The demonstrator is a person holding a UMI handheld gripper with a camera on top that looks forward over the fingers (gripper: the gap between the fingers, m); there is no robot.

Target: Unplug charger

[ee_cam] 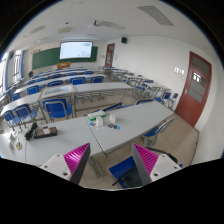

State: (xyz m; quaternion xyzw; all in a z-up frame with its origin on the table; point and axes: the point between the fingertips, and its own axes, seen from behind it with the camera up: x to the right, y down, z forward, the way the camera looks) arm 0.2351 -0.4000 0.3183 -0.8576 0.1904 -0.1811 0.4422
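My gripper (113, 166) is held above a white table (70, 143), with the fingers wide apart and nothing between them. The magenta pads (78, 157) show at either side. Some small white objects (100, 122) stand on the table just ahead of the fingers, and a thin cable (94, 132) runs from them toward me. I cannot make out a charger or a socket among them. A dark object (44, 131) lies on the table to the left.
A blue chair (126, 172) stands below, between the fingers. Rows of desks with blue chairs (60, 92) fill the room beyond. A projector screen (75, 49) hangs on the far wall and a brown door (196, 90) is on the right.
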